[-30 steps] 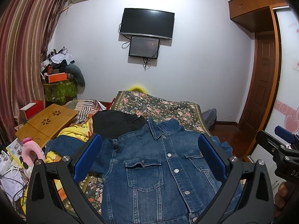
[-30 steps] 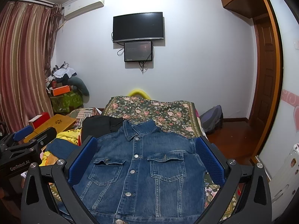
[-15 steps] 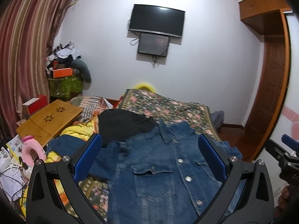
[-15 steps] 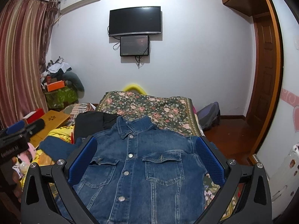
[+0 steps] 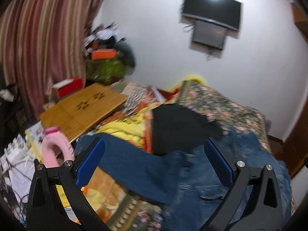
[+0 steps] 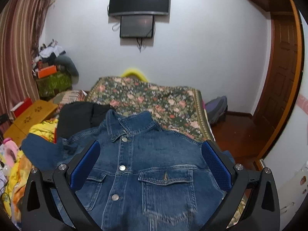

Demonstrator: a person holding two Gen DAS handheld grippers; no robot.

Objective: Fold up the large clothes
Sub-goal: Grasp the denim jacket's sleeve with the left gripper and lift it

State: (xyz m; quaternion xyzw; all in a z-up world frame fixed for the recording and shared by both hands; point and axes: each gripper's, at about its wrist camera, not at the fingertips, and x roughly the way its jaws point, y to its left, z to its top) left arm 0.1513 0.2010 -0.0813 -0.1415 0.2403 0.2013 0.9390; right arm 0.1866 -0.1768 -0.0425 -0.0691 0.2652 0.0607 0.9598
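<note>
A blue denim jacket [image 6: 154, 165] lies face up and buttoned on the floral bed, collar toward the far wall. Its left sleeve [image 5: 138, 165] stretches out sideways over yellow bedding. My left gripper [image 5: 154, 163] hangs open above that sleeve, blue pads wide apart, holding nothing. My right gripper [image 6: 150, 163] is open over the jacket's chest, around the breast pocket [image 6: 165, 179], with nothing between its fingers. The left wrist view is blurred by motion.
A black garment [image 5: 179, 127] lies beside the jacket's collar. A wooden lap table [image 5: 82, 109], a pink bottle [image 5: 53, 148] and cluttered boxes stand left of the bed. The floral bedspread [image 6: 154, 98] runs to the far wall; a wooden door [image 6: 279, 80] is at right.
My left gripper has swung left and tilted, now facing the jacket's left sleeve and the lap table. My right gripper has moved closer and lower over the jacket's chest.
</note>
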